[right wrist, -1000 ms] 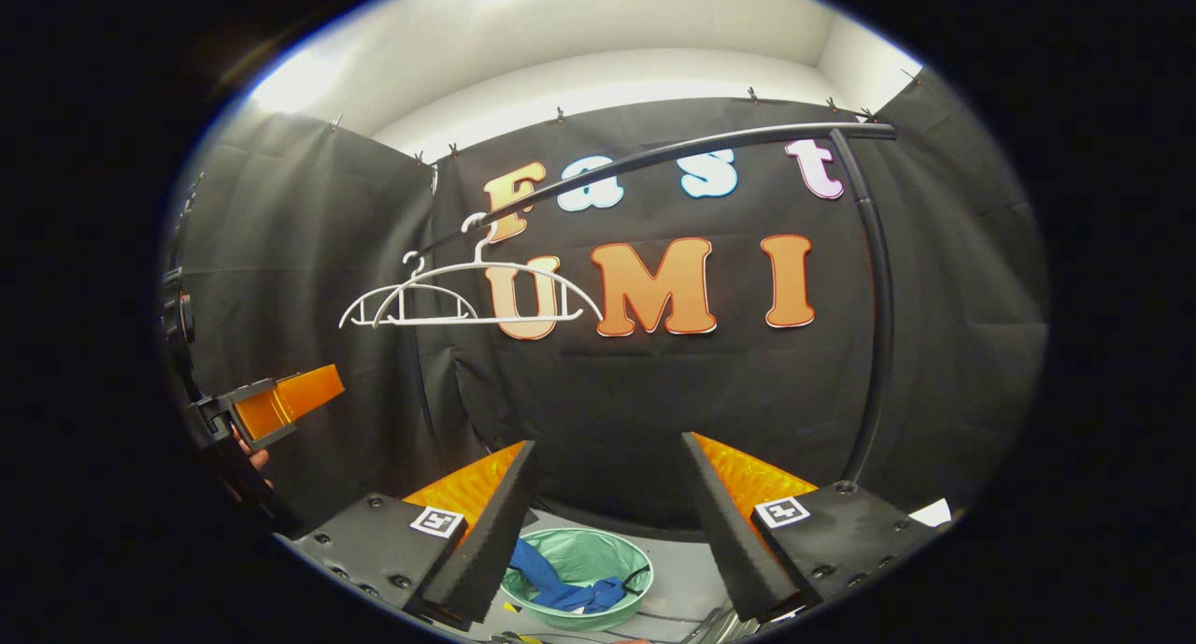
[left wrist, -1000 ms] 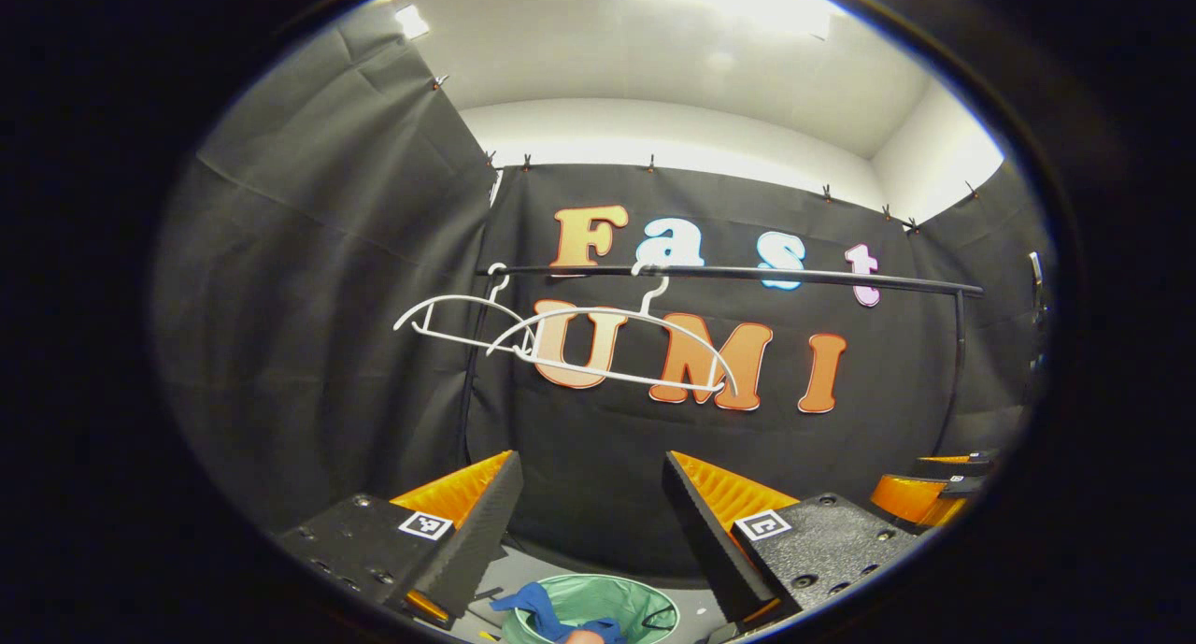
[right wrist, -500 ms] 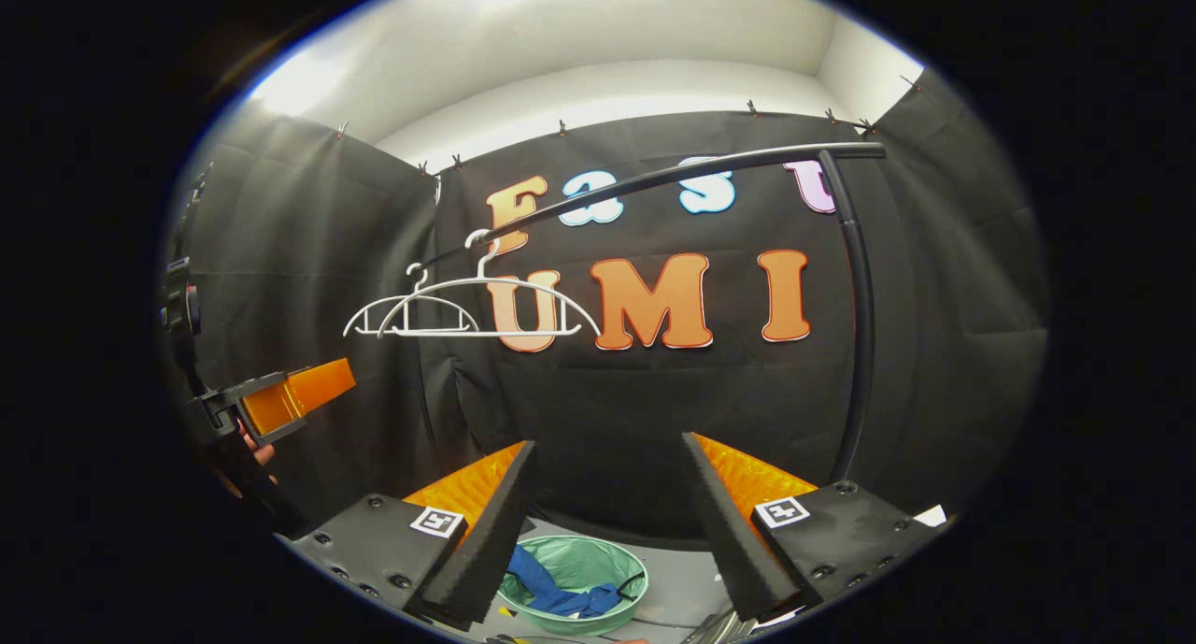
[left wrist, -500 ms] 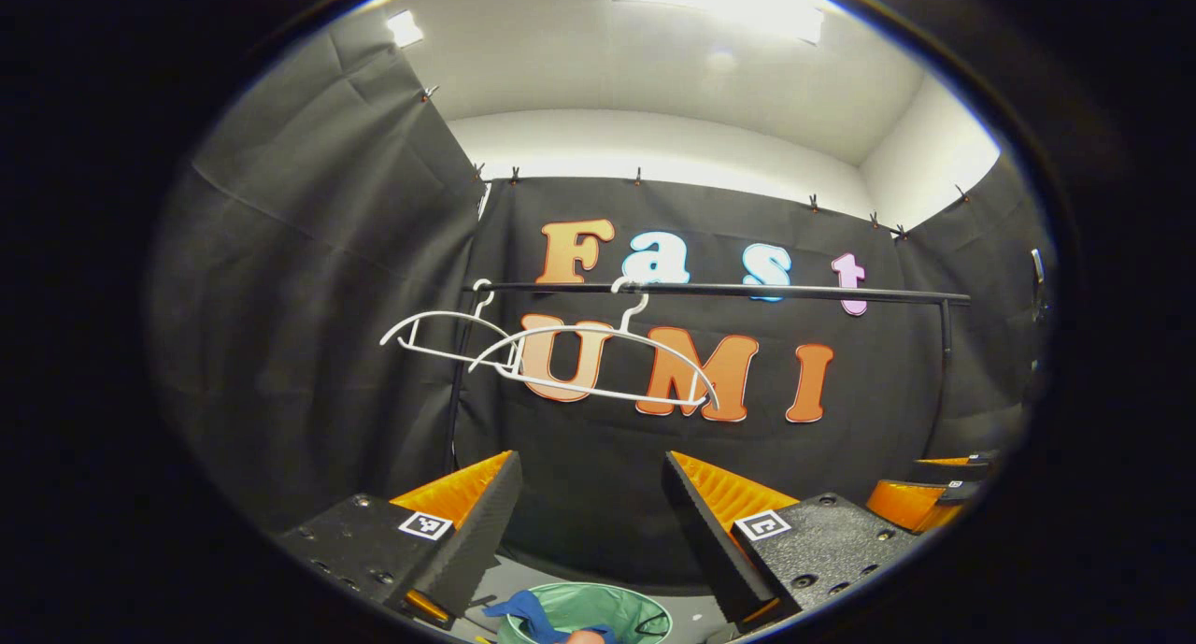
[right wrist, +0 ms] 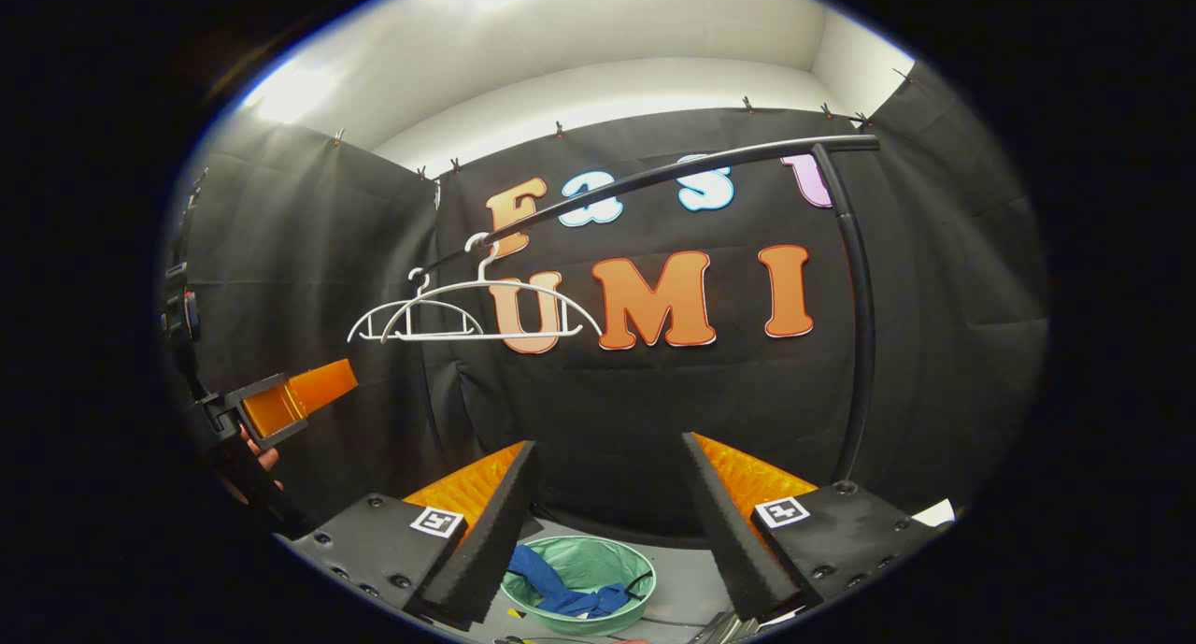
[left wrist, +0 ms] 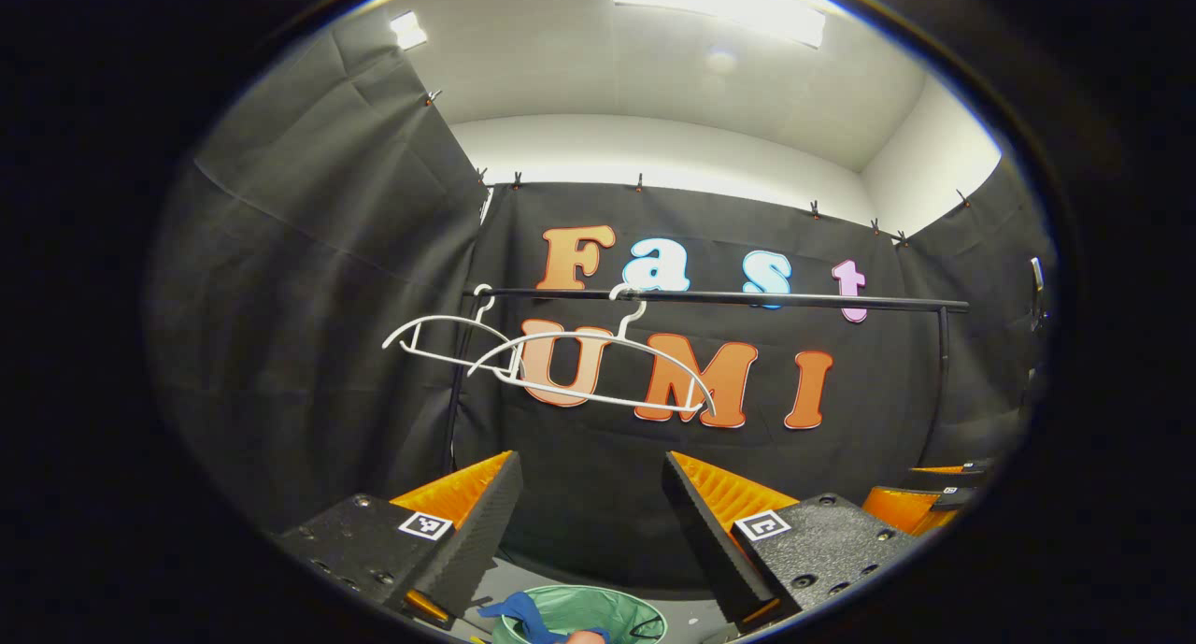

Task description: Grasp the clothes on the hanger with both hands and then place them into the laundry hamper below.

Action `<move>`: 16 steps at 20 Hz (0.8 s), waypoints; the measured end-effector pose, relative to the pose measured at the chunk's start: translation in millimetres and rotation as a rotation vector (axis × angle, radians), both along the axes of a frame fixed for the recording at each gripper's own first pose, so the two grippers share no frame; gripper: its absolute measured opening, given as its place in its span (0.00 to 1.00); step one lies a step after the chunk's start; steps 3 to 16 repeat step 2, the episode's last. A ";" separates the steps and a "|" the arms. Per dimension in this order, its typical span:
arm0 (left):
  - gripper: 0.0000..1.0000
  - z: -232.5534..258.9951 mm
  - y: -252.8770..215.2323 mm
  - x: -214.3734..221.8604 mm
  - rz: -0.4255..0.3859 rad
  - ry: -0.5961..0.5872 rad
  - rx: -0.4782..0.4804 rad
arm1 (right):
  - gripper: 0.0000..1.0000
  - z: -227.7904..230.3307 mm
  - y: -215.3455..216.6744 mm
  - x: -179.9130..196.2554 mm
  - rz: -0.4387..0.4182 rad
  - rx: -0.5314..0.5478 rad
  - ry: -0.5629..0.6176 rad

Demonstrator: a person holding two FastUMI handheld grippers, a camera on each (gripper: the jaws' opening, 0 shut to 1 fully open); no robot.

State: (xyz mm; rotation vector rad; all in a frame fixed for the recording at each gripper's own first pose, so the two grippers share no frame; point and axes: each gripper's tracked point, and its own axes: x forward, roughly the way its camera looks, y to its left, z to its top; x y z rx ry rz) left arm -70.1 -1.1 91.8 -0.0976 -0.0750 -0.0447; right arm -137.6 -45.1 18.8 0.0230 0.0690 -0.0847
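Both claws are hanging released, gripping nothing. In the left gripper view the left claw [left wrist: 579, 522] is pointing toward the booth's back wall with its fingers standing well apart, and below the gap between them the laundry hamper [left wrist: 612, 605] is sitting on the floor, a pale green round tub with blue clothes [left wrist: 514, 610] draped over its near rim. In the right gripper view the right claw [right wrist: 607, 518] is likewise spreading its fingers wide, and the same hamper is showing between them at [right wrist: 598, 558], the blue garment [right wrist: 561, 590] lying inside it and partly over its edge. Above, a black rail [left wrist: 729, 297] is running across the back wall, and two white hangers [left wrist: 589, 364] are hanging from it side by side, both bare and overlapping each other at one end. At the left edge of the right gripper view the left claw is appearing farther off [right wrist: 294, 396], with a hand [right wrist: 254, 457] holding it from beneath. The right claw is peeking in at the lower right edge of the left gripper view [left wrist: 920, 499].
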 end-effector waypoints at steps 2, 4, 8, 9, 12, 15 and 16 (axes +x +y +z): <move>0.98 -0.9 -2.1 -0.3 -0.001 0.005 -0.003 | 0.89 -1.3 -0.4 -0.7 -0.001 -0.002 0.003; 0.98 -0.9 -2.1 -0.3 -0.001 0.005 -0.003 | 0.89 -1.3 -0.4 -0.7 -0.001 -0.002 0.003; 0.98 -0.9 -2.1 -0.3 -0.001 0.005 -0.003 | 0.89 -1.3 -0.4 -0.7 -0.001 -0.002 0.003; 0.98 -0.9 -2.1 -0.3 -0.001 0.005 -0.003 | 0.89 -1.3 -0.4 -0.7 -0.001 -0.002 0.003; 0.98 -0.9 -2.1 -0.3 -0.001 0.005 -0.003 | 0.89 -1.3 -0.4 -0.7 -0.001 -0.002 0.003; 0.98 -0.9 -2.1 -0.3 -0.001 0.005 -0.003 | 0.89 -1.3 -0.4 -0.7 -0.001 -0.002 0.003; 0.98 -0.9 -2.1 -0.3 -0.001 0.005 -0.003 | 0.89 -1.3 -0.4 -0.7 -0.001 -0.002 0.003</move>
